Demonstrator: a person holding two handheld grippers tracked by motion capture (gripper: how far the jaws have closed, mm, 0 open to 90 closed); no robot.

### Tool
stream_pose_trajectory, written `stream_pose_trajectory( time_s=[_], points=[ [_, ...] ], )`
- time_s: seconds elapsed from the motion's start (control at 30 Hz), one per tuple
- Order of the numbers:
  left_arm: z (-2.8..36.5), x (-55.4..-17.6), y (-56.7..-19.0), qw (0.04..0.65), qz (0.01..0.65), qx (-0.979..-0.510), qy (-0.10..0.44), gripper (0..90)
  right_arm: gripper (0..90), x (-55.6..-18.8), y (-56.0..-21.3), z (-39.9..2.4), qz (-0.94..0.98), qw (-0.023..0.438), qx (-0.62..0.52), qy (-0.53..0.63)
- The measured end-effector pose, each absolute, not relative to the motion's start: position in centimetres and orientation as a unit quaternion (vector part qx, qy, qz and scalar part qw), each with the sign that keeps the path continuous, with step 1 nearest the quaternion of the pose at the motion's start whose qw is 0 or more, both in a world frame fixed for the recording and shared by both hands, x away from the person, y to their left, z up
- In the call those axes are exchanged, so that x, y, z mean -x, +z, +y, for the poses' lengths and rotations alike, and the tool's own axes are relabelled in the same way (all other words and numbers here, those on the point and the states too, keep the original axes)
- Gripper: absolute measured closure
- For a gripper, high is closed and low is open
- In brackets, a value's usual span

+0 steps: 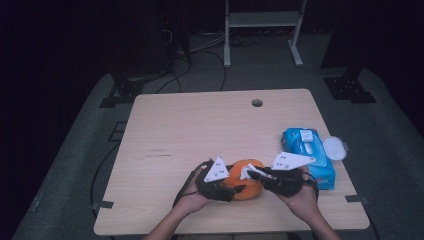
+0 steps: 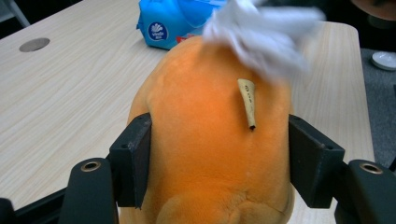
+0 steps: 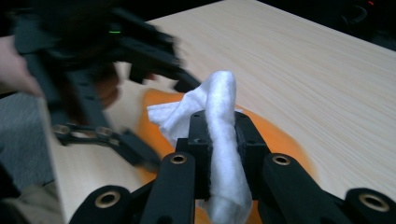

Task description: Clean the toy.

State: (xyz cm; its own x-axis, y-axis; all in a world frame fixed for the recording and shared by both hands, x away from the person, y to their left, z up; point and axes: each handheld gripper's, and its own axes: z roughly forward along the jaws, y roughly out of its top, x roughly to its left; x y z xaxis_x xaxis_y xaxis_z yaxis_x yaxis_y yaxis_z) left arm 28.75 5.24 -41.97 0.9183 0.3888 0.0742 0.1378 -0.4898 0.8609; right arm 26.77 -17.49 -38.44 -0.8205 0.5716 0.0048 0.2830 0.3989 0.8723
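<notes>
Left claw [image 2: 219, 154] clamps the orange plush toy [image 2: 210, 140] low on the bench [image 1: 200, 130], jaws pressing both flanks. Right claw [image 3: 219, 154] pinches a white wipe [image 3: 219, 116] over the toy's top. Wiping looks underway; the wipe pack [image 1: 307, 150] sits just beside.

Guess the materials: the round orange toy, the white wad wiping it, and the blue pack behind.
Round orange toy: looks like plush fabric, matte and short-napped, with soft seams and a small beige sewn tag. White wad: likely a wet wipe or tissue, fibrous and crumpled, pinched in the right gripper. Blue pack: apparently glossy plastic film with a printed logo and a white flip lid.
</notes>
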Motion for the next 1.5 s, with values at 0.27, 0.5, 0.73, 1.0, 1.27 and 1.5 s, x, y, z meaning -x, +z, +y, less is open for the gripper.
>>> stream_pose_trajectory(
  time_s=[0.27,0.5,0.73,1.0,1.27,1.5],
  points=[
    [5.7,-29.4,-42.6,0.504,0.148,-0.842,0.121,16.4,78.5,-28.0,-39.9,-18.4,0.826,0.146,-0.282,0.466],
    [5.8,-30.3,-44.5,0.509,0.164,-0.838,0.106,3.4,78.4,-28.8,-40.3,-19.7,0.813,0.129,-0.31,0.476],
    [6.2,-29.4,-42.1,0.511,0.16,-0.84,0.094,23.0,78.3,-28.7,-39.9,-19.6,0.807,0.133,-0.31,0.485],
    [6.0,-29.2,-41.5,0.489,0.173,-0.848,0.107,22.6,78.3,-29.6,-41.1,-19.3,0.808,0.124,-0.326,0.474],
    [4.9,-28.9,-41.7,0.498,0.192,-0.837,0.12,17.8,78.3,-27.5,-38.6,-18.1,0.8,0.123,-0.284,0.515],
    [6.1,-29.8,-42.0,0.518,0.188,-0.827,0.107,5.1,78.1,-28.0,-40.0,-18.5,0.801,0.113,-0.297,0.507]
  ],
)
